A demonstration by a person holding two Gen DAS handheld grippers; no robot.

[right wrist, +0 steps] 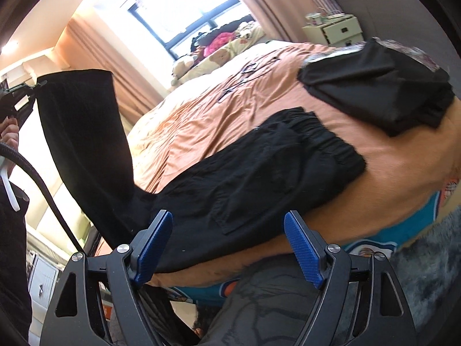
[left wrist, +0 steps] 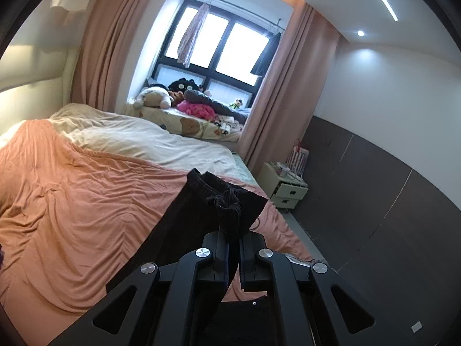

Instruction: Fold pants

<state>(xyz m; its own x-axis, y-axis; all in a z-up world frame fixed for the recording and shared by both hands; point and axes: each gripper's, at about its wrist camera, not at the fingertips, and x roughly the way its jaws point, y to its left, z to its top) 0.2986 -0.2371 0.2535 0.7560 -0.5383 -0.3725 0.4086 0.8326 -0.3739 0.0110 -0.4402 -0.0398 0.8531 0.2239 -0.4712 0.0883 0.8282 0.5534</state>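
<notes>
Bed [right wrist: 288,92]: orange cover, bedroom by window.
Pants [right wrist: 245,178]: black, lying on bed, one leg lifted off it.
Left gripper [left wrist: 234,238]: jaws clamped on pants' hem.
Right gripper [right wrist: 230,248]: jaws apart, empty, at bed's near edge.

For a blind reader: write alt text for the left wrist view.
The left gripper, jaws shut, holds up black pants by a bunched edge over a bed with an orange cover. Behind are a window, pink curtains and a pale nightstand.

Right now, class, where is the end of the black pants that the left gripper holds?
In the left wrist view the pants hang bunched from the shut left gripper, lifted above the orange bedspread near the bed's right edge.
</notes>
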